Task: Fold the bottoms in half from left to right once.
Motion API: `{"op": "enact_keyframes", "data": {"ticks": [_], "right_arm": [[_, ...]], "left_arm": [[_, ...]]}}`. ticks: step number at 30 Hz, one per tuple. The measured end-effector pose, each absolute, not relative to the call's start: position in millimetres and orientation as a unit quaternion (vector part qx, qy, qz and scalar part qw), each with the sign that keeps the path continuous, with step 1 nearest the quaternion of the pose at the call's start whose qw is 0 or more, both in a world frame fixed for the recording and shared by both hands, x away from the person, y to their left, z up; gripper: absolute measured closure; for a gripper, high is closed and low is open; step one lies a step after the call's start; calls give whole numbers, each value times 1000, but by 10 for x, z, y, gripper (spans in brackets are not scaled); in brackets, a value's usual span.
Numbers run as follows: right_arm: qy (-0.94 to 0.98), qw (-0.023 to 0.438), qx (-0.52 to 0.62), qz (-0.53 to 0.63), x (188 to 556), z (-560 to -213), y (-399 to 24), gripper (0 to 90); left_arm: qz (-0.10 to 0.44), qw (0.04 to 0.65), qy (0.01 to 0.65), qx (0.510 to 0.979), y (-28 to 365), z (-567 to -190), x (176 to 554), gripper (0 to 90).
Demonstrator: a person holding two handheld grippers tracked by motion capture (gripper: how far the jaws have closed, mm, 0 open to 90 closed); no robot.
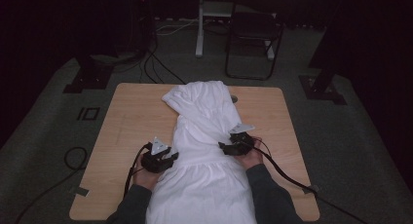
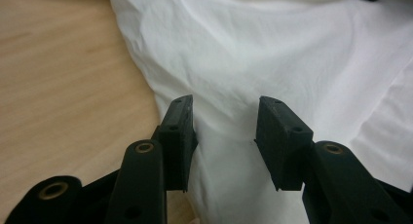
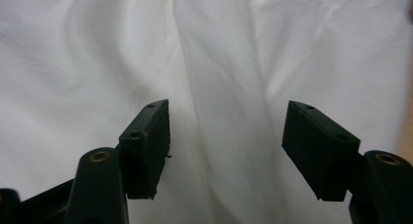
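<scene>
1. High view: a white garment (image 1: 207, 151) lies lengthwise down the middle of a light wooden desk (image 1: 126, 117), its far end bunched into folds near the desk's far edge and its near end running off the near edge between the person's forearms.
2. At the garment's left edge, the left tongs (image 1: 171, 157) sit in the person's left hand (image 1: 146, 173), pointing inward over the cloth; a grey three-cornered plate (image 1: 159, 145) rides on top.
3. At the garment's right edge, the right tongs (image 1: 222, 146) are held in the right hand (image 1: 251, 156), also pointing inward, roughly level with the left pair across the cloth.
4. Left gripper view: the left tongs (image 2: 225, 136) stand parted above the white garment (image 2: 272, 53), near its edge where bare desk (image 2: 63, 87) wood shows beside it. Released: the pads do not press on the cloth, and nothing is pinched between them.
5. Right gripper view: the right tongs (image 3: 226, 136) stand wider apart over the white garment (image 3: 97, 63), with a raised fold of fabric running up between the jaws. Released as well: the pads are clear of the cloth.
6. Black cables trail from both tongs back toward the person across the desk.
7. Beyond the desk, on the dark grey floor, a folding chair (image 1: 253, 36) stands beside a white stand leg (image 1: 198, 24).
</scene>
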State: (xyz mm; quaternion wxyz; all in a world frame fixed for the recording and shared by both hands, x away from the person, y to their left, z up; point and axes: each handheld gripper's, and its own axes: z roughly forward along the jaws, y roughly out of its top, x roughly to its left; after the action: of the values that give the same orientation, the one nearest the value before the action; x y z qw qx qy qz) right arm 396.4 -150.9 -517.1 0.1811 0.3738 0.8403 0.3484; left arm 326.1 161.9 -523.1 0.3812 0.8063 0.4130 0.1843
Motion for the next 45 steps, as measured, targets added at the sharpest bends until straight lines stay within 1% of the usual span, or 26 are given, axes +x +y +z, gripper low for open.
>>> {"op": "enact_keyframes", "data": {"ticks": [1,2,3,4,6,7,10,12,17,21,23,26,27,28,30,32,33,35,40,45], "right_arm": [[846,182,371,337,4000,-5204,-1478,394],[849,184,372,326,4030,-5229,-1465,481],[852,188,373,315,4057,-5235,-1483,622],[850,195,377,311,4083,-5221,-1529,711],[823,207,409,334,4134,-5136,-1707,824],[803,203,432,356,4158,-5083,-1828,875],[762,204,478,385,4221,-5005,-2137,888],[754,184,491,395,4258,-5051,-2241,881],[770,171,494,365,4284,-5304,-2191,868],[774,165,498,355,4296,-5399,-2155,831],[772,167,499,357,4296,-5404,-2152,829],[773,170,497,356,4287,-5406,-2148,830],[773,170,497,355,4282,-5406,-2146,832],[774,172,496,354,4276,-5405,-2146,837],[776,172,492,354,4255,-5404,-2148,847],[778,166,491,355,4218,-5402,-2161,857],[779,164,490,355,4193,-5400,-2167,863],[780,163,489,353,4163,-5397,-2174,867],[803,161,462,339,3828,-5372,-2163,880],[819,141,440,340,3471,-5362,-2205,878]], "left_arm": [[182,379,416,807,1624,-5245,3261,577],[180,378,416,807,1631,-5256,3261,577],[180,376,417,808,1637,-5262,3258,577],[179,375,416,809,1643,-5269,3258,573],[181,368,416,812,1645,-5292,3256,563],[180,365,416,813,1648,-5306,3262,561],[169,362,419,815,1625,-5344,3273,556],[168,358,417,818,1584,-5348,3286,555],[192,352,399,824,1498,-5180,3403,514],[203,362,397,819,1391,-5031,3699,486],[199,354,405,819,1321,-5064,3886,475],[202,334,422,818,1255,-5238,4078,480],[198,329,426,819,1255,-5298,4105,499],[194,328,431,818,1263,-5346,4109,539],[186,347,425,815,1304,-5376,4063,685],[199,341,419,818,1314,-5364,3993,817],[198,341,419,818,1327,-5362,3959,847],[196,341,419,819,1348,-5363,3923,867],[179,355,415,818,1462,-5381,3562,875],[165,364,414,818,1507,-5392,3213,875]]}}
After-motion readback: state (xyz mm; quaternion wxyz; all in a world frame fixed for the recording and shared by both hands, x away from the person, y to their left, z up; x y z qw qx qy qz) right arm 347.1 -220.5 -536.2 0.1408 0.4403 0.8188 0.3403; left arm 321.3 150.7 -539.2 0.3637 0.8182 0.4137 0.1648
